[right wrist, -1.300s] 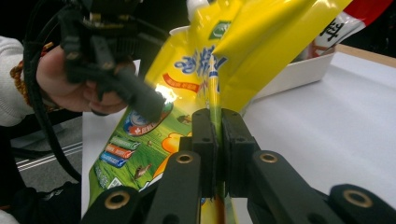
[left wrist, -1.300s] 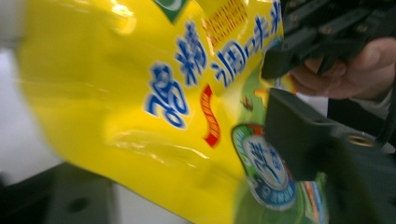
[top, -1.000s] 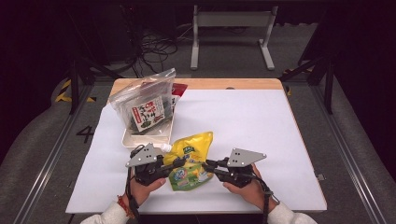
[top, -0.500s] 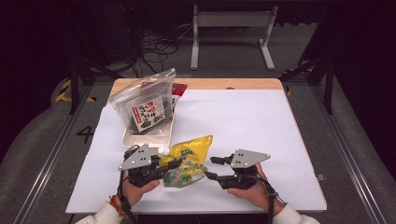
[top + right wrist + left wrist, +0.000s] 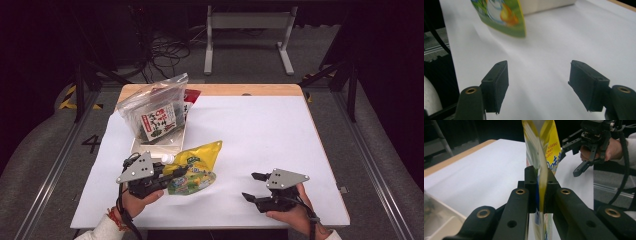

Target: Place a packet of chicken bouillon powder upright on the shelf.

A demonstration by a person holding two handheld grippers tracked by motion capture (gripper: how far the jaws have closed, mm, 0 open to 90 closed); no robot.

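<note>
I see my left gripper (image 5: 540, 195) clenched on the yellow pouch (image 5: 195, 167), its print partly hidden; my right gripper (image 5: 254, 186) hangs released over the desk (image 5: 260, 130).

Each hand-held gripper, left (image 5: 170, 174) and right (image 5: 255, 186), is black, topped by a grey three-cornered plate, with brass-ringed holes along its arms and a black cable trailing back. White sleeves (image 5: 102, 230) cover the wrists, the left one wearing a beaded bracelet (image 5: 113, 219).
</note>
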